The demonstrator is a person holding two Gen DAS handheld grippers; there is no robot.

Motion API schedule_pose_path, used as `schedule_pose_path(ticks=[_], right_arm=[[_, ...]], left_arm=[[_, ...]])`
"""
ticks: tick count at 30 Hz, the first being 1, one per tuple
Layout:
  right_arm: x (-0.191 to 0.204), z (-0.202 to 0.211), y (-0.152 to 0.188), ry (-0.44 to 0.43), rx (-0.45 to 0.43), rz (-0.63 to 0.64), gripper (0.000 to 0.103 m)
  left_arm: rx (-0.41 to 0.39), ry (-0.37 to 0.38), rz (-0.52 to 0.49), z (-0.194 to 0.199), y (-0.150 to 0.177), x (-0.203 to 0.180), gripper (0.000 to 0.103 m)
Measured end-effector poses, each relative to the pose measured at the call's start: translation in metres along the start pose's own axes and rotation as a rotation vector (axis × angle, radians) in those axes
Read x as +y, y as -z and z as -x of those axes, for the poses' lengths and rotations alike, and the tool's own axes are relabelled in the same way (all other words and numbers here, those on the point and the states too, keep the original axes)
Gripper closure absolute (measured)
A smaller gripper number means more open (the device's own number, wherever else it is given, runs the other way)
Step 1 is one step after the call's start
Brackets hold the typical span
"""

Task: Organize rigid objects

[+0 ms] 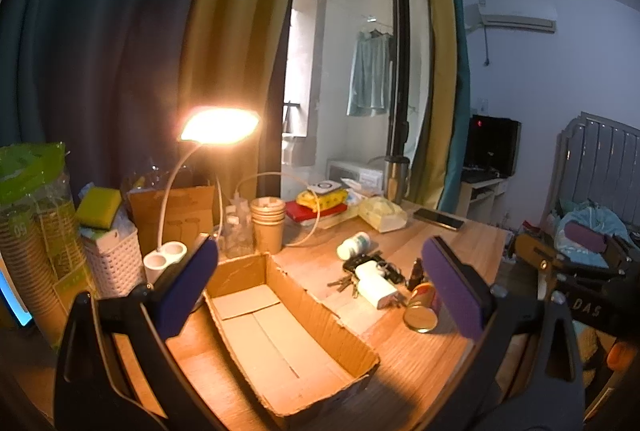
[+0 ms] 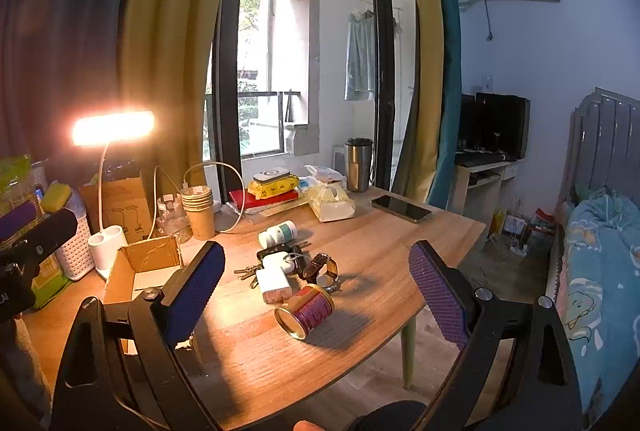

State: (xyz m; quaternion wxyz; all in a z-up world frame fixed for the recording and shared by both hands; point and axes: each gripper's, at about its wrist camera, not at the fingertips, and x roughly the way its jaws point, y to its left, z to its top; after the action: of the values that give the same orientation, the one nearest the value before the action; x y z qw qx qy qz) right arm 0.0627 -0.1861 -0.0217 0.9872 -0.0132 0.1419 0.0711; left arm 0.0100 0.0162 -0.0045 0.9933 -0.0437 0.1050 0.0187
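Clutter is gathered mid-surface point(image 2: 360, 231): one tin can point(image 2: 305, 311) (on its side), one pill bottle point(image 2: 278, 233), one white charger point(image 2: 274, 281), one watch point(image 2: 322, 267), beside one empty cardboard box point(image 1: 280, 331). Both grippers' jaws are spread, left gripper point(image 1: 320, 287), right gripper point(image 2: 316, 295).

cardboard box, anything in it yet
No, the left wrist view shows the cardboard box holding nothing but its own bottom flaps.

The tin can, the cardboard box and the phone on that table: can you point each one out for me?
tin can point(image 2: 306, 311), right wrist view, on its striped side.
cardboard box point(image 1: 280, 335), left wrist view, on its bare inner floor.
phone point(image 2: 401, 208), right wrist view, on its dark screen.
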Motion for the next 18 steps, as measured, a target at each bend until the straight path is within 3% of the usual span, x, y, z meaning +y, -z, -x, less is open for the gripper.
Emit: schedule_pose_path(ticks=[18], right_arm=[[-0.0007, -0.0007, 0.0017, 0.009, 0.000, -0.002, 0.008]], left_arm=[[0.008, -0.005, 0.008, -0.0025, 0.0020, 0.0031, 0.001]])
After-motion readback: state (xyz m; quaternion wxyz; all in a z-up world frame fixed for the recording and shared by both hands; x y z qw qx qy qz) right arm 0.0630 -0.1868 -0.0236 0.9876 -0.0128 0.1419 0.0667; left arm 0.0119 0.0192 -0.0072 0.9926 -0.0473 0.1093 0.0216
